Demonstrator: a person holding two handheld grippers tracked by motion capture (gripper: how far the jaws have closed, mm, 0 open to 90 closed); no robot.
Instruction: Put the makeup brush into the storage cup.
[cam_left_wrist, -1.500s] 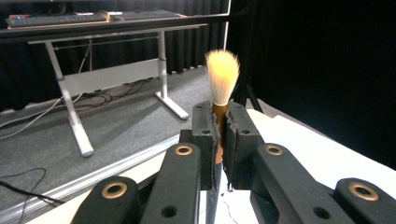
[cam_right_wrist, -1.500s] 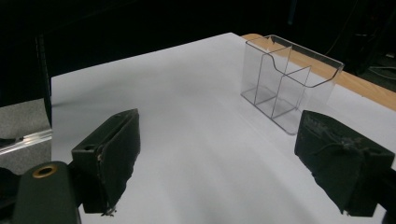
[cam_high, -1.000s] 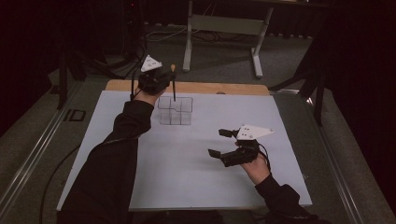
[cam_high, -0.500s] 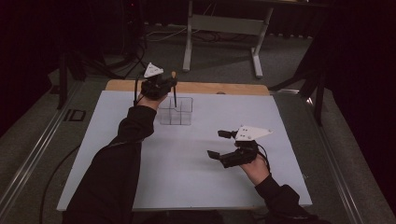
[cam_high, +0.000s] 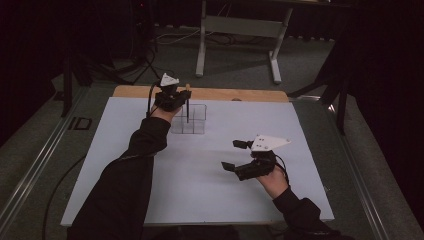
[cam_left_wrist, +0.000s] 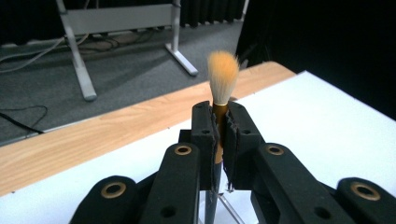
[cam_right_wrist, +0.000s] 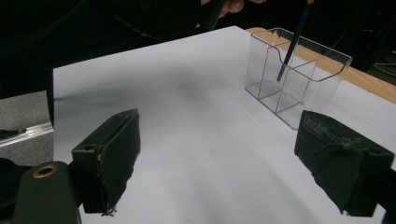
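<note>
Left gripper (cam_high: 176, 98) clamped tight on a makeup brush (cam_left_wrist: 222, 79), jaws pressed against the gold ferrule just below the orange bristles, which stand up past the jaw tips. Brush upright, dark handle hanging straight down beneath the jaws into a clear plastic organiser (cam_high: 190, 119) directly under the gripper; handle tip inside the near-left compartment as seen in the right gripper view, not yet at the bottom. Organiser divided into compartments, standing on the white table top (cam_high: 150, 200), close to the wooden edge strip (cam_high: 240, 94) just beyond the left gripper. Right gripper (cam_high: 235, 156) spread wide with nothing between the pads, hovering low over bare white surface, well apart from the organiser, which sits ahead of it and to its right. Grey three-cornered plate riding on top of each gripper. Dark sleeves reaching back from both hands.
</note>
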